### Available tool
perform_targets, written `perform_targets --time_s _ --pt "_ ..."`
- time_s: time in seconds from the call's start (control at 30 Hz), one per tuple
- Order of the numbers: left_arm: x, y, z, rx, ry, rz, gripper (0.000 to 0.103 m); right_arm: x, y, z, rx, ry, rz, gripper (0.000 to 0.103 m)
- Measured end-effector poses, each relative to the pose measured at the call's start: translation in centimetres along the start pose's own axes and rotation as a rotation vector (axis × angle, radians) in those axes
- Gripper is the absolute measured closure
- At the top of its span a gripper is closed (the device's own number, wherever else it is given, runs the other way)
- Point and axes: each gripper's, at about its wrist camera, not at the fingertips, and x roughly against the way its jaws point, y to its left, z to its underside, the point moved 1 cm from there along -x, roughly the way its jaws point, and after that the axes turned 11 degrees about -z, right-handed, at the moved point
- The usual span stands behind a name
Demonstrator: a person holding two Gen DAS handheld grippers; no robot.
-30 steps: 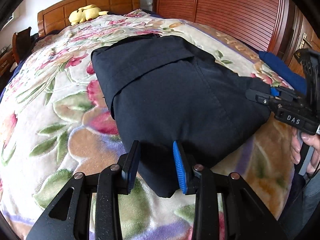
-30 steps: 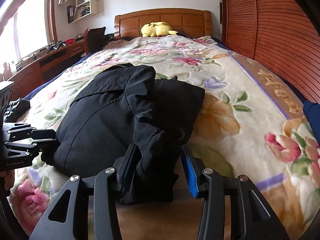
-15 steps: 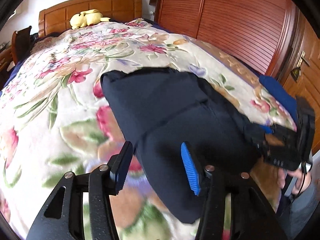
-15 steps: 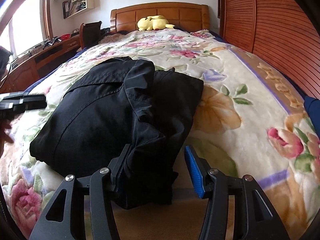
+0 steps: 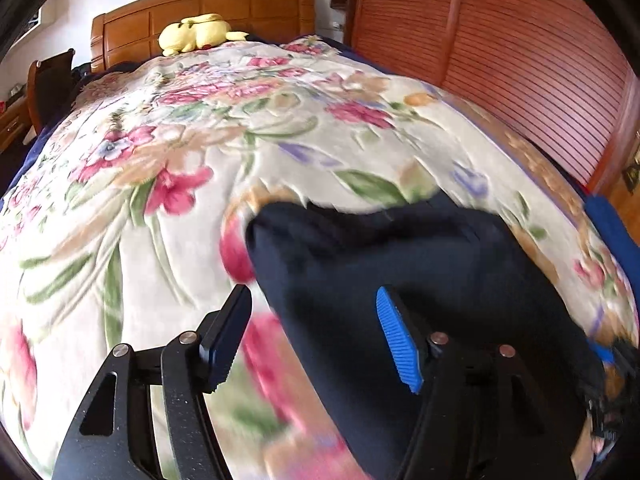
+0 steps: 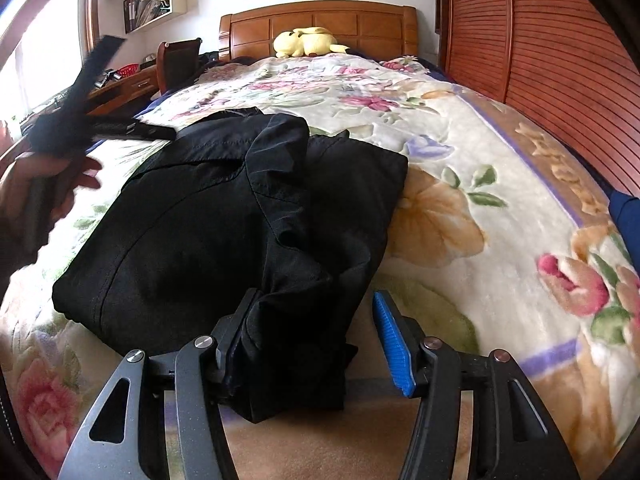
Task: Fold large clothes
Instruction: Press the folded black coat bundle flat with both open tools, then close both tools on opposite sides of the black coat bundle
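Note:
A folded black garment (image 6: pixel 224 232) lies on the floral blanket (image 6: pixel 460 184) of a bed; in the left wrist view the same garment (image 5: pixel 420 264) looks dark navy and blurred. My right gripper (image 6: pixel 316 340) sits at its near edge and its jaws are opening. A bunched fold lies between them against the left pad, while the blue pad (image 6: pixel 394 344) stands clear of the cloth. My left gripper (image 5: pixel 314 338) hovers above the garment's left corner, its jaws opening with nothing pressed between them. From the right wrist it shows as a blurred black tool (image 6: pixel 104 128) in a hand (image 6: pixel 52 184).
A yellow plush toy (image 6: pixel 308 42) rests against the wooden headboard (image 6: pixel 320 20). Slatted wooden wardrobe doors (image 6: pixel 540 60) line the right side of the bed. A desk and chair (image 6: pixel 176 64) stand on the left. A blue cloth (image 6: pixel 628 220) lies at the right edge.
My left gripper swung away from the garment's near edge toward its left corner and its jaws widened. The right gripper stayed put, its jaws widened and the blue pad came off the cloth.

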Motion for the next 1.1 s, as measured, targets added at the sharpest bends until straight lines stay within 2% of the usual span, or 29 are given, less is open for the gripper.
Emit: perform_targets --time_s 0.17,0.3,0.43,0.63,0.7,0.87,1.1 --pt "-3.6 1.5 -2.6 0.031 0.010 -0.008 0.037 -0.1 -0.3 -0.1 -0.015 0.008 -0.021 0.045" --pt "-5.4 1.7 -2.9 0.010 0.015 -0.049 0.037 -0.3 -0.4 -0.2 -0.018 0.017 -0.022 0.044" --pt "-6.9 2.3 -2.1 0.054 0.033 -0.008 0.037 -0.4 -0.6 -0.3 -0.027 0.017 -0.018 0.041" --pt "-7.1 2.2 -1.3 0.064 0.018 0.027 0.036 -0.5 -0.7 -0.3 -0.049 0.025 -0.011 0.035" --pt "-6.9 2.1 -1.1 0.054 0.017 0.038 0.036 -0.8 -1.0 -0.3 -0.071 0.038 0.001 0.026" --pt "-7.1 2.1 -1.0 0.046 0.017 0.053 0.036 -1.5 -1.2 -0.6 -0.091 0.071 -0.008 0.023" --pt "-7.3 1.9 -0.8 0.041 0.016 0.071 0.036 -1.6 -1.2 -0.3 -0.097 0.127 -0.110 0.023"
